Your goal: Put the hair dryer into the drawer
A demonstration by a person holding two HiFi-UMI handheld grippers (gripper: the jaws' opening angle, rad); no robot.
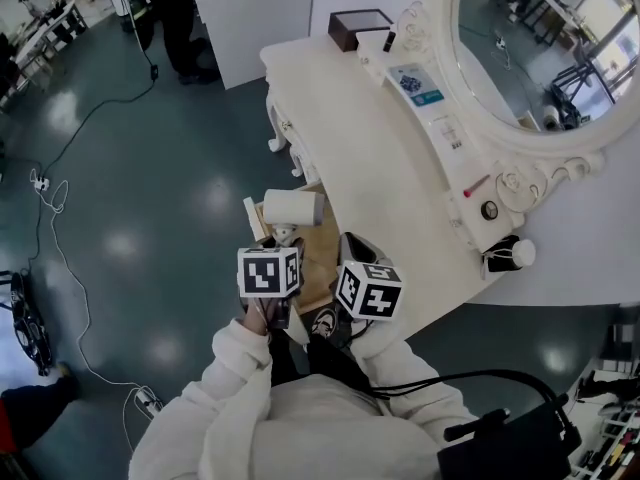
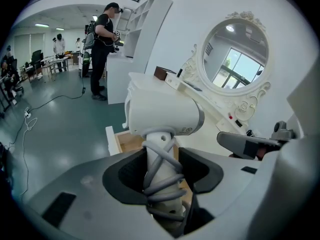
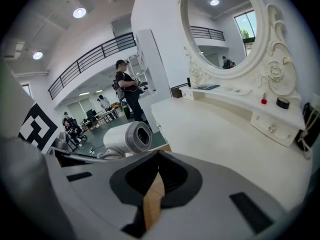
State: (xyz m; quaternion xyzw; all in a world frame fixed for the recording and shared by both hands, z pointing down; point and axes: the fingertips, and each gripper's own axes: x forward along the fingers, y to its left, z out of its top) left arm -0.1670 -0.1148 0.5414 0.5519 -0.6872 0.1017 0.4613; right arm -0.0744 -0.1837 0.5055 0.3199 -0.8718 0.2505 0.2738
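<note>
The left gripper (image 2: 162, 173) has its jaws closed on the handle of the hair dryer (image 2: 162, 115). The dark pads (image 2: 127, 176) press on the handle from both sides. A grey cord (image 2: 165, 186) is wound several times around this handle, and the jaws also pinch it. The white barrel of the dryer lies crosswise above the jaws.

The right gripper (image 3: 159, 174) has its jaws together at the tips and holds nothing. Through the narrow slit behind the tips only light wood is visible.

In the head view the hair dryer (image 1: 291, 208) is over the open drawer (image 1: 318, 258) of the white dressing table (image 1: 400, 188), near the front panel of the drawer. I cannot tell whether it touches the wood.

To count: there is one hair dryer, one open drawer, and two grippers, each with one marker cube (image 1: 268, 271) (image 1: 368, 290). The two cubes are close side by side, in front of the person's light sleeves (image 1: 235, 368). There is one oval mirror (image 1: 540, 38) in a carved white frame, and one dark box (image 1: 358, 26) on the far end of the table. In the left gripper view one person (image 2: 104, 49) stands beside a white cabinet, and more people are further back.
</note>
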